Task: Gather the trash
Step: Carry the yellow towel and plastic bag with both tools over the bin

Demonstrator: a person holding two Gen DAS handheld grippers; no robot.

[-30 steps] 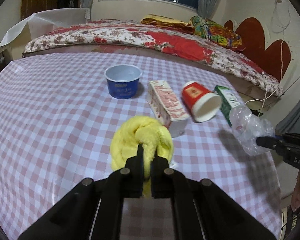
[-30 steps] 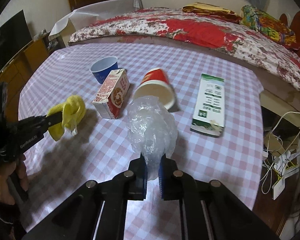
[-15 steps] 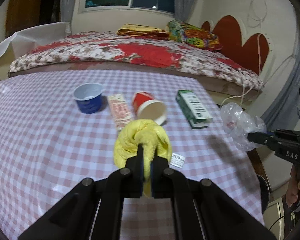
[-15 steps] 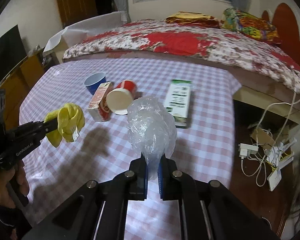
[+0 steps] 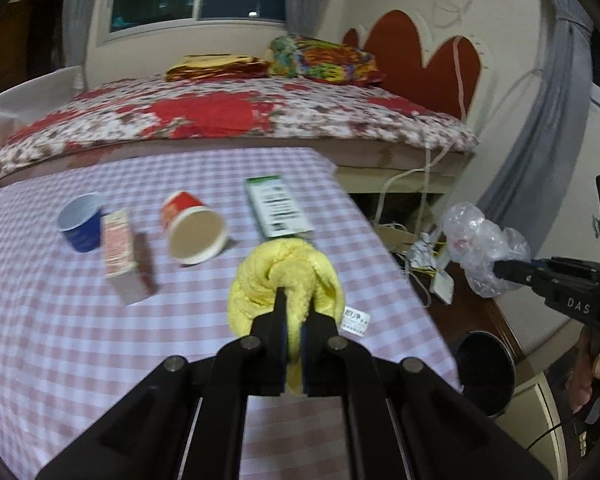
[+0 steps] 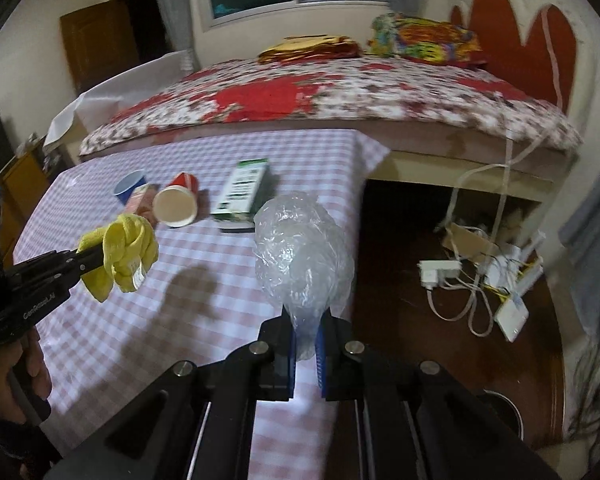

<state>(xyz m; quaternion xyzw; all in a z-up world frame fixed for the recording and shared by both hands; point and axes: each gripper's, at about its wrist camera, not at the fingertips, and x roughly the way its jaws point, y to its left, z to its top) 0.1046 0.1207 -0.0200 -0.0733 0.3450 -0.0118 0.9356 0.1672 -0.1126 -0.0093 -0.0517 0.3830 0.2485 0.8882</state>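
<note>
Above the near right part of the checked tabletop (image 5: 80, 320), the left gripper (image 5: 295, 320) is clamped tight on a bunched yellow cloth (image 5: 286, 276), which hangs clear of the surface with a small white tag (image 5: 356, 321) dangling at its side. Off to its right, past the tabletop's edge and over the dark floor, the right gripper (image 6: 306, 332) is pinched shut on a crumpled clear plastic bag (image 6: 304, 256). Beyond the left gripper, further across the tabletop, lie a green and white carton (image 5: 278, 210), a red paper cup (image 5: 192, 228) tipped on its side, a pink carton (image 5: 122, 254) and a blue cup (image 5: 80, 226) standing upright. Below the right gripper, on the floor beside the tabletop, sits a dark round container (image 5: 486, 372), possibly a bin. A tangle of white cables and adapters (image 6: 484, 276) lies on the floor ahead of the right gripper.
</note>
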